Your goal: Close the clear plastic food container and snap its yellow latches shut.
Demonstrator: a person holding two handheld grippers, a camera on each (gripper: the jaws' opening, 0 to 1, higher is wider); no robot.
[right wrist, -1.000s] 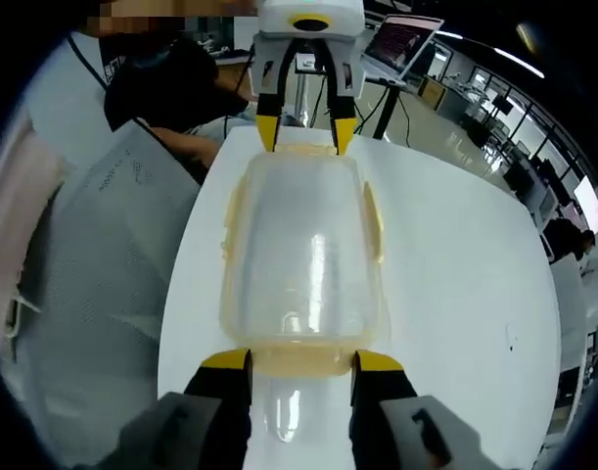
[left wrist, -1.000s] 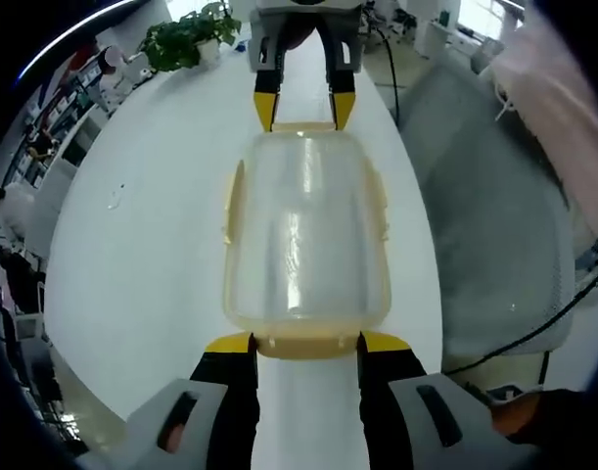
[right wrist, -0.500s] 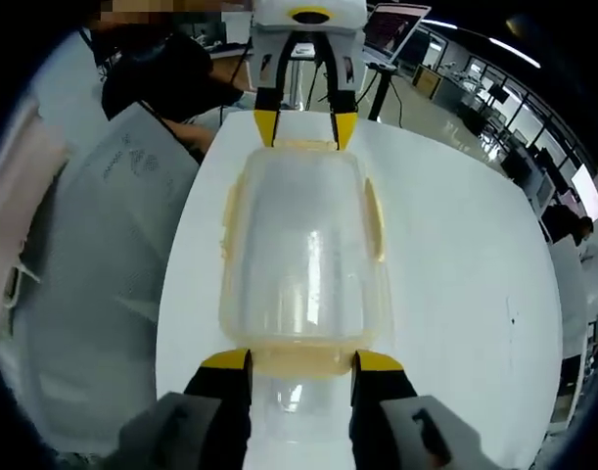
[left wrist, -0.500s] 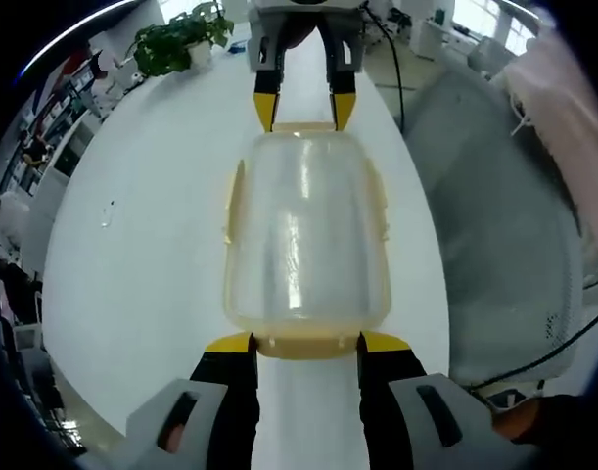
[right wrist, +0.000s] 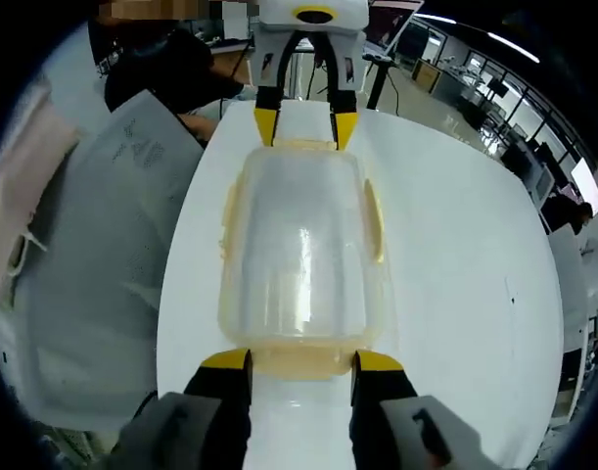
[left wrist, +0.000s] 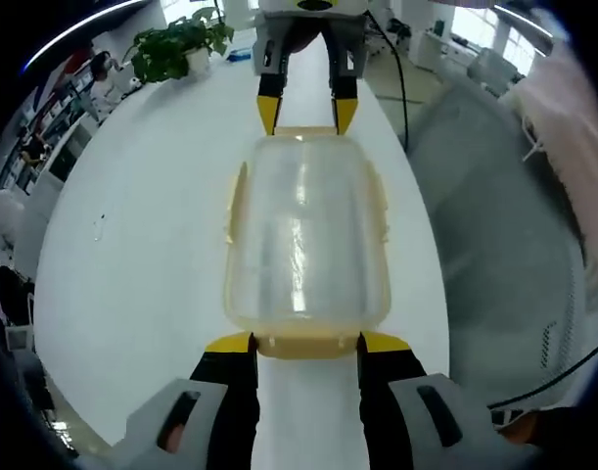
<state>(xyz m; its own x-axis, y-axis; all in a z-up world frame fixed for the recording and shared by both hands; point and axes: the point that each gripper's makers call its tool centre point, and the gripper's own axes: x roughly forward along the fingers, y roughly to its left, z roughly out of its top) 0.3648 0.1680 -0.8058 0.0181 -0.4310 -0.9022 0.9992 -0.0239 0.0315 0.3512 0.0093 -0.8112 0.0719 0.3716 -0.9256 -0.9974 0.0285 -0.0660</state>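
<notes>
Left gripper (left wrist: 305, 342) sits with its jaws spread, one yellow tip at each corner of the near end latch (left wrist: 307, 345), not clamped on anything. Right gripper (right wrist: 299, 361) does the same at the opposite end, jaws wide, bracketing its own end latch (right wrist: 302, 360). Between them the container (left wrist: 306, 235) lies lid-down-looking on the white table (left wrist: 142, 245), lid seated, held lengthwise from both ends.

The step in hand looks like pressing those end latches home. Best done, I'd say, by pushing both ends inward evenly so the box doesn't skate, keeping the tips square on the flaps rather than on the clear wall. The side latches (left wrist: 234, 201) appear to stand a little proud and probably need attention afterwards.

From the left gripper view there's a potted plant (left wrist: 181, 44) beyond the far end and a grey sleeve (left wrist: 494, 225) alongside the table. The right gripper view gives a laptop (right wrist: 404, 39) on a stand and someone in dark clothing (right wrist: 171, 73) instead.
</notes>
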